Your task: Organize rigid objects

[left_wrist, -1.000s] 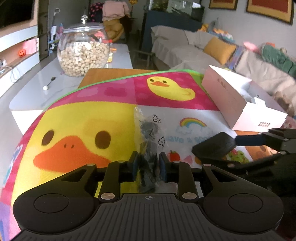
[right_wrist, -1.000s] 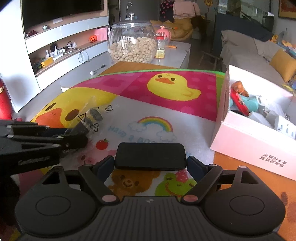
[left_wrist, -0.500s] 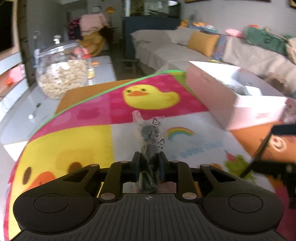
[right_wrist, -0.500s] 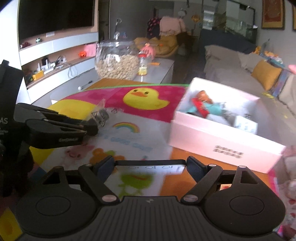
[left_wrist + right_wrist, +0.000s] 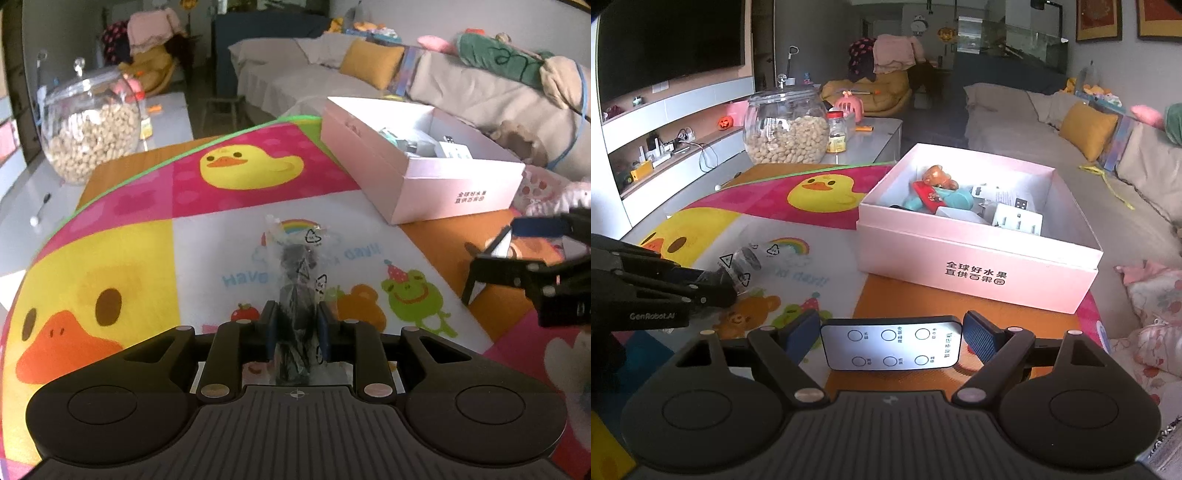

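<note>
My left gripper (image 5: 294,325) is shut on a clear plastic bag with a dark part inside (image 5: 299,266), held above the cartoon play mat (image 5: 110,266). The bag also shows in the right wrist view (image 5: 742,266). My right gripper (image 5: 892,336) is shut on a flat remote control with round buttons (image 5: 891,347), held in front of an open pink box (image 5: 975,266). The box holds a toy bear, a red item and white plugs (image 5: 942,192). In the left wrist view the box (image 5: 443,184) is at the far right and the right gripper (image 5: 524,273) is at the right edge.
A big glass jar of nuts (image 5: 88,136) stands on the white table behind the mat, also in the right wrist view (image 5: 786,129). A sofa with a yellow cushion (image 5: 1086,129) is behind the box. A TV shelf (image 5: 665,122) is at left.
Both grippers have risen and swung right toward the pink box, each keeping its object. The remote's button face now shows, and the box is nearer and more central in the right wrist view.
</note>
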